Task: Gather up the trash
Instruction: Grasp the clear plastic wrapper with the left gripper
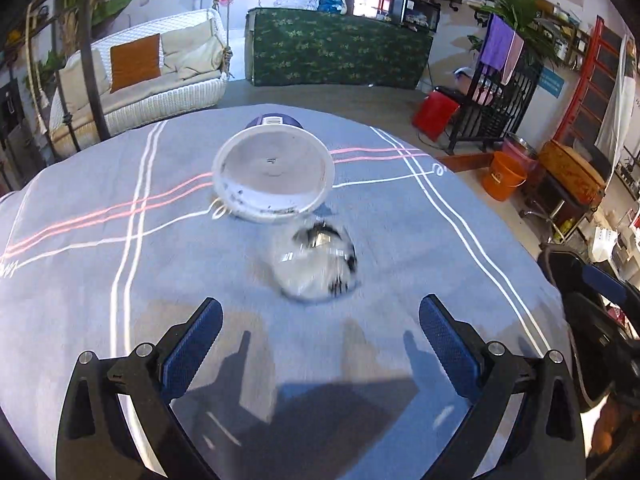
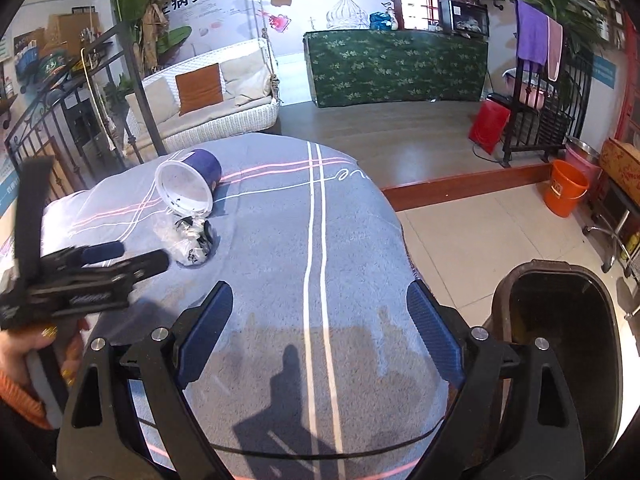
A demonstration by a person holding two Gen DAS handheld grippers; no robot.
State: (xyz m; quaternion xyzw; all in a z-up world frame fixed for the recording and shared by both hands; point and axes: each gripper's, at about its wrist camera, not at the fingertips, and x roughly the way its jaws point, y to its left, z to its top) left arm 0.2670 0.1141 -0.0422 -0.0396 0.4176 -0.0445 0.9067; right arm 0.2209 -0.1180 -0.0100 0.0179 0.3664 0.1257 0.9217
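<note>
A blue paper cup with a white inside (image 1: 274,174) lies on its side on the grey-blue cloth, its mouth facing me; it also shows in the right wrist view (image 2: 186,188). A crumpled clear plastic wrapper with black print (image 1: 316,262) lies just in front of it, also seen in the right wrist view (image 2: 190,240). My left gripper (image 1: 320,312) is open and empty, a short way before the wrapper; it also shows in the right wrist view (image 2: 132,254). My right gripper (image 2: 320,296) is open and empty over the table's near right part.
A dark open trash bin (image 2: 560,320) stands on the floor at the table's right edge. The cloth-covered table (image 2: 280,240) has white and pink stripes. Beyond it are an orange bucket (image 2: 566,194), a black metal rack and a white wicker swing sofa (image 2: 208,100).
</note>
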